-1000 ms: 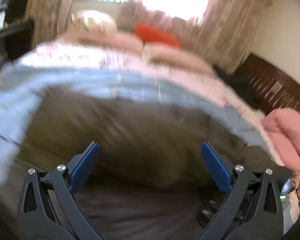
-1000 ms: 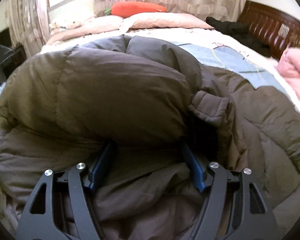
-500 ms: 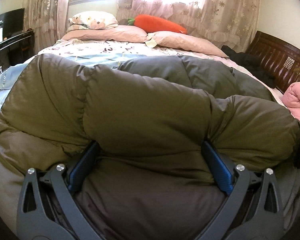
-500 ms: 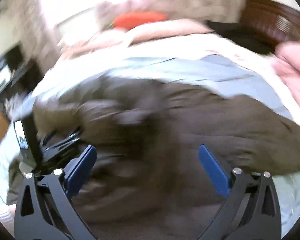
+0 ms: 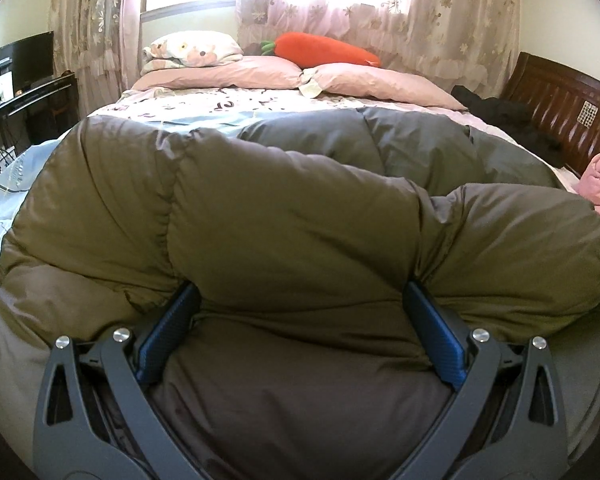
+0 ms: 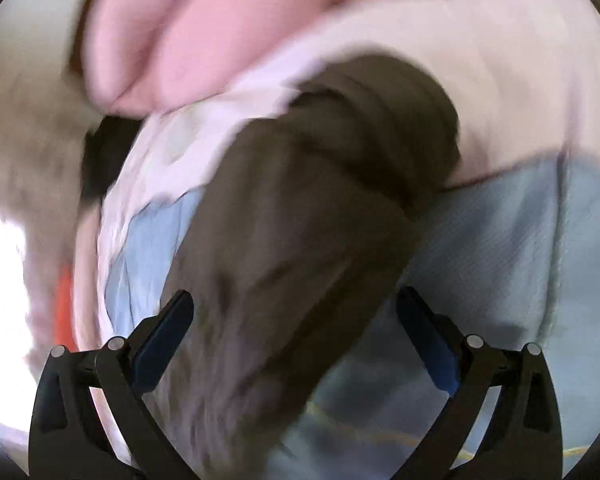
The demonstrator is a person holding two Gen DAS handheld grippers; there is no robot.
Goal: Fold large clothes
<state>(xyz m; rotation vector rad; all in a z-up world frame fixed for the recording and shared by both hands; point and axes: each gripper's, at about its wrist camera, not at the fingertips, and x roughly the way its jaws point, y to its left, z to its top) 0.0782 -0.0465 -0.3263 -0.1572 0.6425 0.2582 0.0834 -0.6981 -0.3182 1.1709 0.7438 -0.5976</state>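
Observation:
A large olive-brown puffer jacket lies bunched on the bed and fills the left wrist view. My left gripper is open, its blue pads pressed into a thick fold of the jacket on both sides. In the blurred right wrist view, a sleeve of the jacket stretches away across the light blue sheet. My right gripper is open, with the sleeve lying between its wide-apart fingers. Whether the pads touch the sleeve is unclear.
Pink pillows and an orange carrot plush lie at the bed's head under a curtained window. A dark wooden bed frame and black garment are at right. A pink blanket lies beyond the sleeve. A desk stands left.
My right gripper let go of the jacket's body, opened wide and swung round to a sleeve. My left gripper moved onto the jacket fold and has held still since.

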